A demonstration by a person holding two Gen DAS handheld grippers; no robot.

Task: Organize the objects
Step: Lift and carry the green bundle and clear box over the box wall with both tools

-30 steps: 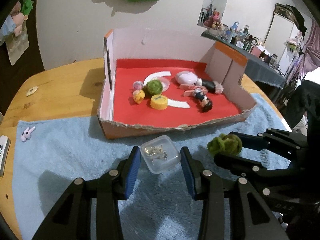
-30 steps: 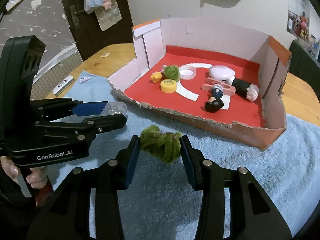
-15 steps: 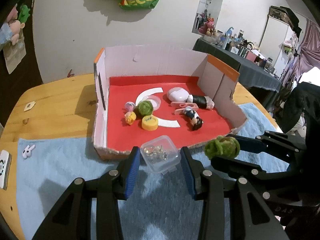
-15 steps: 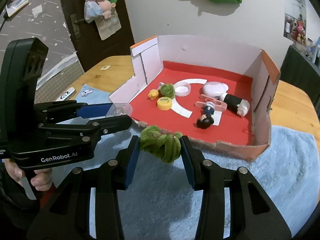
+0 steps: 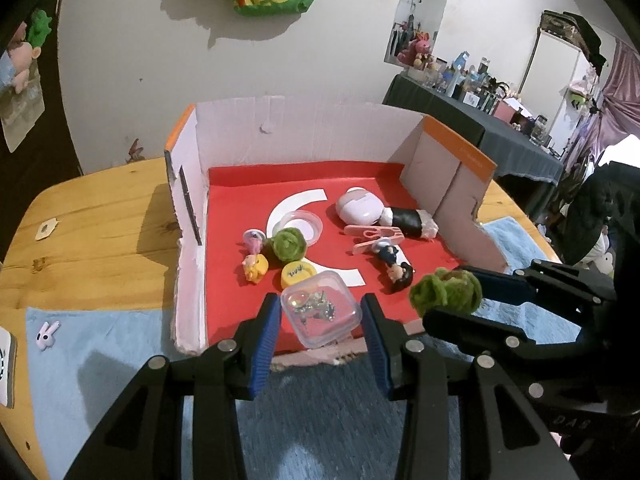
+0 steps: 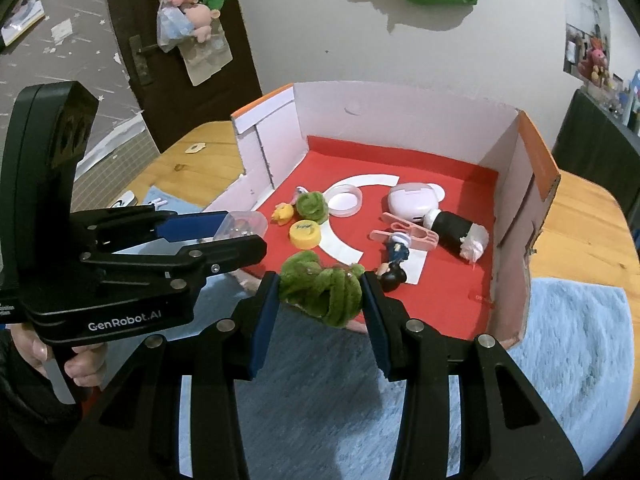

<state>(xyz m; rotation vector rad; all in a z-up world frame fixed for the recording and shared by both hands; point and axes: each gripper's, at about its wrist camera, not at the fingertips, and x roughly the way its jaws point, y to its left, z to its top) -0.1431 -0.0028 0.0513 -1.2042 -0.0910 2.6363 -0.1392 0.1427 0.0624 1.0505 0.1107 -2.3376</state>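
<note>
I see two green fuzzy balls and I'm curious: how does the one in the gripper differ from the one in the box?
The held ball hangs above the box's front edge, pinched in the right gripper; the boxed ball rests on the red floor beside a yellow cap. The held one looks looser, with visible loops; the boxed one looks rounder and tighter. Both are green and fuzzy.

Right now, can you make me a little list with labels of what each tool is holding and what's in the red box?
left tool: shut on the clear plastic case with small metal bits inside
right tool: shut on the green fuzzy bundle
both tools: held up at the near edge of the box
inside box: another green fuzzy ball, yellow cap, yellow toy, clear round lid, pink clip, white case, small dark-haired figure
under box: blue towel on wooden table
</note>
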